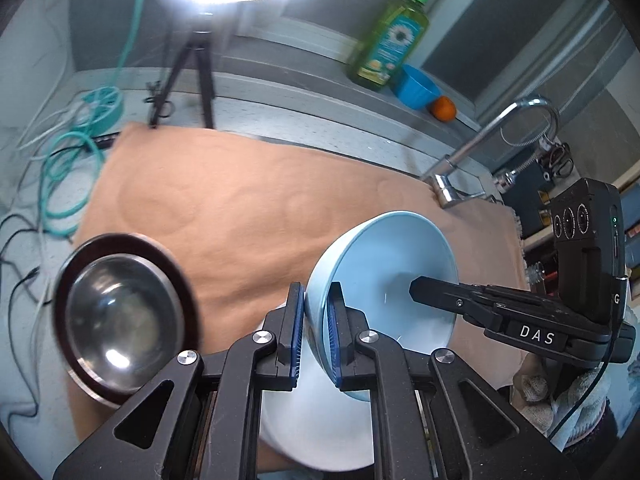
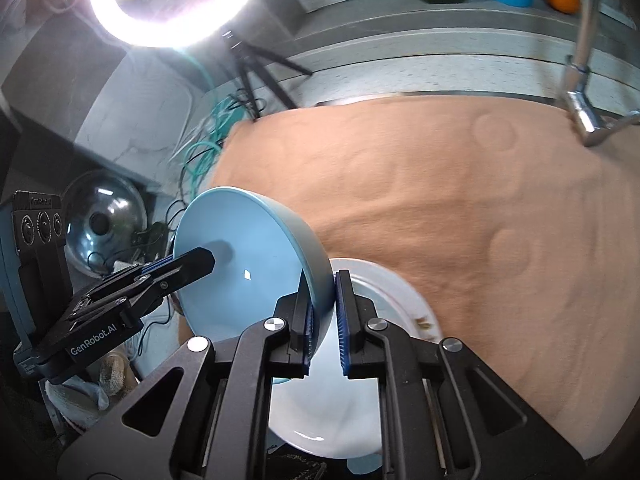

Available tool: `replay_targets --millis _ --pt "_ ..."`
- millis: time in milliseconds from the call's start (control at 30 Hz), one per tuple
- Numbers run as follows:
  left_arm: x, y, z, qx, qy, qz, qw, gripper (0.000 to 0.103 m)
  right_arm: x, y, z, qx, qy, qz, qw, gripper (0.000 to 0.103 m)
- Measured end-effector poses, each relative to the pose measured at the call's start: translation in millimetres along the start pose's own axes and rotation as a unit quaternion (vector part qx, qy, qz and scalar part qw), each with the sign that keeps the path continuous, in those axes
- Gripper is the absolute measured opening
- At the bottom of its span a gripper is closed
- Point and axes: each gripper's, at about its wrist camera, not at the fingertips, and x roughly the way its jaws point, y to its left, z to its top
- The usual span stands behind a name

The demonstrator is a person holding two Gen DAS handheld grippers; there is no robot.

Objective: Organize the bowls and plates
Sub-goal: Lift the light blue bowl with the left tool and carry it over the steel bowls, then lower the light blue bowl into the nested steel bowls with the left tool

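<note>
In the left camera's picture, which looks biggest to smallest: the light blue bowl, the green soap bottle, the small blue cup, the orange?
1. Light blue bowl, though nearness to the camera inflates it.
2. Green soap bottle.
3. Small blue cup.
4. Orange.
The last three stand together on the back ledge, so their order is fair.

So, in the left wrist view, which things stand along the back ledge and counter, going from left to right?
Coiled teal cable → black tripod → green pump bottle of dish soap → small blue plastic bowl → orange fruit → chrome curved faucet.
</note>
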Motion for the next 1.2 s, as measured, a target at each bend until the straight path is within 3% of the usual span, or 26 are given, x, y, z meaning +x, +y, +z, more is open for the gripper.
replay_targets --millis 333,567,800,1200 --pt "-41 69 -16 -0.06 -0.029 0.036 0.9971 0.01 42 77 -1 -0.047 0.033 0.029 0.998 0.01" --pt "-47 114 -23 -0.098 -0.031 0.06 0.9929 0.01 84 124 5 -0.078 0.057 0.027 0.995 0.01" --pt "-39 145 -29 -0.128 -0.017 0.066 0.9894 0.01 117 143 8 -0.092 0.079 0.014 0.993 0.01" --pt "-27 156 -32 -0.137 0.005 0.073 0.9878 0.01 139 149 10 -0.1 0.101 -0.001 0.99 0.01"
